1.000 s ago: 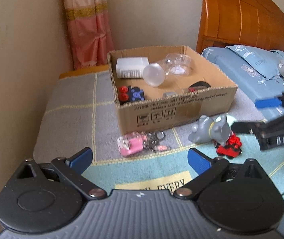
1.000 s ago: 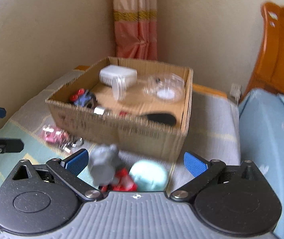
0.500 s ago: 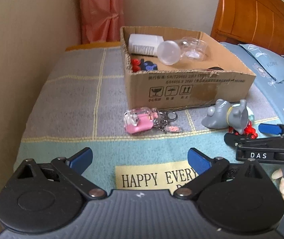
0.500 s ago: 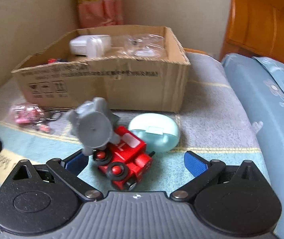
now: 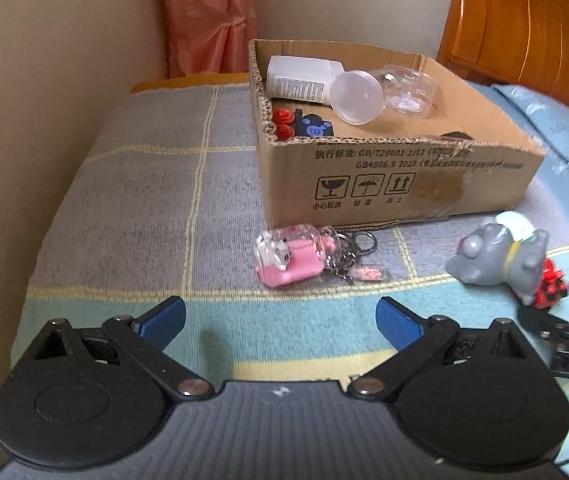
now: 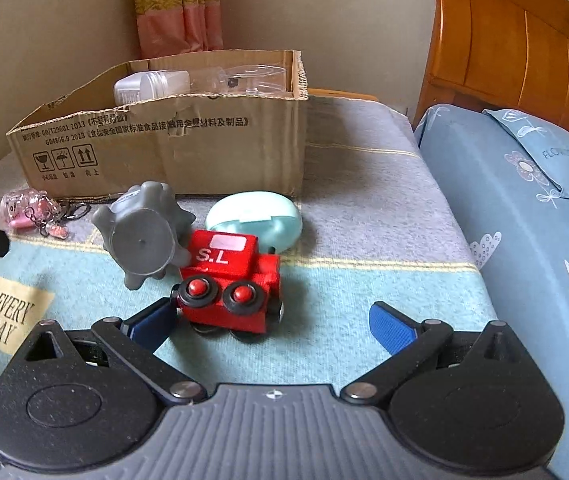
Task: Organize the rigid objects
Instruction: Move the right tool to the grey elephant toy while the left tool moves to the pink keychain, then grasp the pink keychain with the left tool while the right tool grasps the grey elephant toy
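A cardboard box [image 5: 396, 184] [image 6: 172, 152] stands on the blanket and holds a white container [image 5: 300, 78], clear plastic pieces [image 5: 408, 88] and small toys. In front of it lie a pink bottle keychain [image 5: 290, 256] [image 6: 30, 210], a grey figure [image 5: 500, 256] [image 6: 144, 234], a red toy train [image 6: 230, 284] and a mint oval case [image 6: 254, 220]. My left gripper [image 5: 280, 316] is open, just short of the keychain. My right gripper [image 6: 270, 322] is open, with the train just ahead between its fingertips, close to the left one.
A beige wall [image 5: 44, 120] runs along the blanket's left edge. A wooden headboard [image 6: 524, 60] and blue pillows [image 6: 524, 184] lie to the right. A pink curtain [image 5: 204, 28] hangs behind the box. Bare blanket [image 5: 132, 200] stretches left of the box.
Both grippers have moved lower and closer to the objects. The left one has neared the keychain; the right one has closed in on the red train, which now sits between its fingertips.
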### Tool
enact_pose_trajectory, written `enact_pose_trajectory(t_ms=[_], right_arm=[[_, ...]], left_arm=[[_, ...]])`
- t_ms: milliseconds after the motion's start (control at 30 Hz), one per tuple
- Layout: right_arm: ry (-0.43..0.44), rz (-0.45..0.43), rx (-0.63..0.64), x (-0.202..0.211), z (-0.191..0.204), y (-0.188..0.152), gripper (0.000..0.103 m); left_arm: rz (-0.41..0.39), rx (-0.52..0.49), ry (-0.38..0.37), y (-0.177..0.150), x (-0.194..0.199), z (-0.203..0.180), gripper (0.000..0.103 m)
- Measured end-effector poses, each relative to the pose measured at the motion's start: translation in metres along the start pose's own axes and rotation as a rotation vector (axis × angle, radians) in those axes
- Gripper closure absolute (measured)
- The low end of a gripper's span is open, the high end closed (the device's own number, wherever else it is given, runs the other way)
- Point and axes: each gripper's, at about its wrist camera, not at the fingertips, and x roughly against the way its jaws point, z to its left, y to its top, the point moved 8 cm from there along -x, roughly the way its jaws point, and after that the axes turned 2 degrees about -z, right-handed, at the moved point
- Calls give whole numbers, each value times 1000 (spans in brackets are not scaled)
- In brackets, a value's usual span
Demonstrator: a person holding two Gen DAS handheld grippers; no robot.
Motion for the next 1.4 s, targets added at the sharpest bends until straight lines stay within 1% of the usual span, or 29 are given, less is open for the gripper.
enact_pose_trajectory(t_ms=[67,167,267,467,533,667,767,933,1133,1200,1300,1400], right_arm=[[-1,-3,1,0,0,-1,0],[-3,-6,2,1,0,-2,0],[2,-8,6,2,0,-3,0],[11,-18,15,3,1,-4,0],[10,-20,15,4,1,-4,0],[12,-23,17,4,1,-4,0],[12,-24,17,5,1,-4,0],[14,-25,18,5,1,-4,0],[16,-26,21,5,1,-4,0],[16,-27,21,5,1,-4,0],[16,-27,21,5,2,-4,0],[17,-27,21,5,2,-4,0]], left_arm=[[2,-35,18,1,-6,-5,2],[31,-61,23,-2,-19,-12,1],[21,-11,-1,-1,-24,-12,1],[22,-6,9,6,-31,-16,1],[28,15,17,8,-32,-16,1],[-11,81,14,17,-28,-10,1],[-39,93,43,23,-27,-4,1],[-31,73,99,24,-29,5,2],[-35,36,135,14,-19,17,2],[-30,29,134,13,-22,18,2],[-28,41,122,13,-28,17,8],[-33,60,104,15,-30,12,18]])
